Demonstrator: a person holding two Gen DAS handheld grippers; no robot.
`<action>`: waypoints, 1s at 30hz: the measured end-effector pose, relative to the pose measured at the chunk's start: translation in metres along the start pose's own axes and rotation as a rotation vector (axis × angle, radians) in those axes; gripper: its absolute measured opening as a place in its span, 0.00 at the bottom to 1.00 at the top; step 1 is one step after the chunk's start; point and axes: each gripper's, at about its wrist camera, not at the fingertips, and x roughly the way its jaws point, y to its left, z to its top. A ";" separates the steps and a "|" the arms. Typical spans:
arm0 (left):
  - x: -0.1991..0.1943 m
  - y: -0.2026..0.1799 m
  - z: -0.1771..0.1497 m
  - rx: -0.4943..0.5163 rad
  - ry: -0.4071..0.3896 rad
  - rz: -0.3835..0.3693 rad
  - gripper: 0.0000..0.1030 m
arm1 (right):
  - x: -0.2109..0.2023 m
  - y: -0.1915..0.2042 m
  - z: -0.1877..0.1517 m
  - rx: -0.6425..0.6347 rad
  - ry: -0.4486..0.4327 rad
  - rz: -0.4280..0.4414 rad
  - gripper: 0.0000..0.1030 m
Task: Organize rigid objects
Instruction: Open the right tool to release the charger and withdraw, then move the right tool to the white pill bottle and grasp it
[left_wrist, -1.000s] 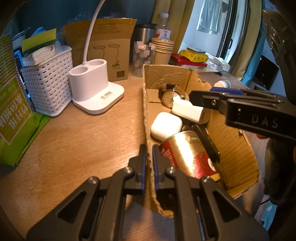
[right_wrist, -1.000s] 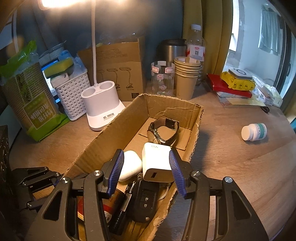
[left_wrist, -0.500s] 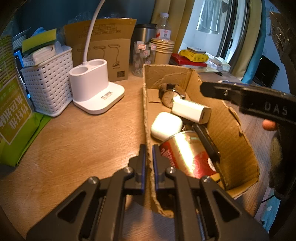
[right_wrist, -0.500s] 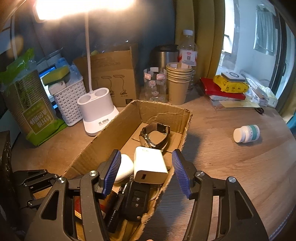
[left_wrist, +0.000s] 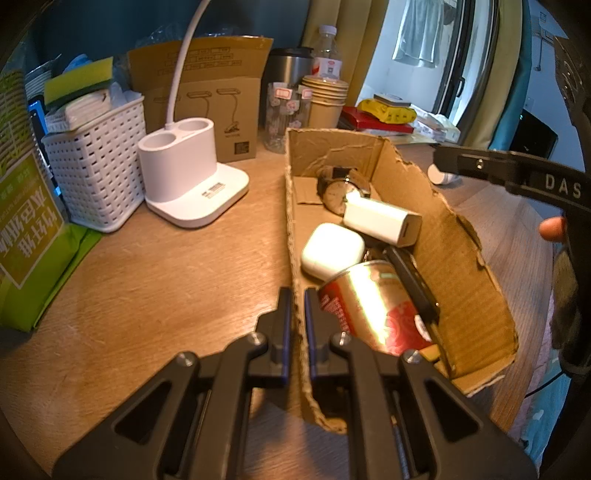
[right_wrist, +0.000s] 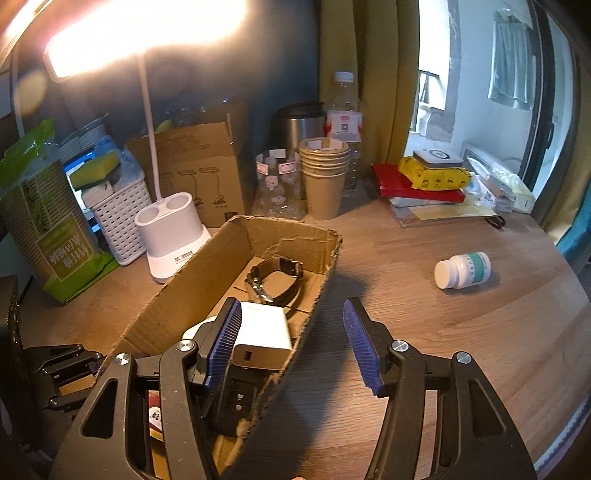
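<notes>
two grippers | left gripper (left_wrist: 298, 325) clamps box wall (left_wrist: 295, 258) | right gripper (right_wrist: 291, 343) apart, astride box edge

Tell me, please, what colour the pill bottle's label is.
Teal and white on the pill bottle, best in the right wrist view.

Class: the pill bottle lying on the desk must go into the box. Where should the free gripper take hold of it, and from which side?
Grip the pill bottle across its labelled body, coming down from above. It lies on its side on the desk, white cap toward the cardboard box, so the round sides are exposed. The right gripper is open; the left gripper pinches the box wall.
</notes>
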 end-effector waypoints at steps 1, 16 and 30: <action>0.000 0.000 0.000 0.000 0.000 0.000 0.08 | 0.000 -0.001 0.001 0.000 -0.001 -0.003 0.59; 0.000 0.000 0.000 0.002 0.000 0.001 0.08 | -0.011 -0.046 0.004 0.034 -0.030 -0.079 0.69; 0.001 0.001 0.001 0.002 0.003 0.016 0.08 | -0.004 -0.109 0.002 0.076 -0.034 -0.180 0.69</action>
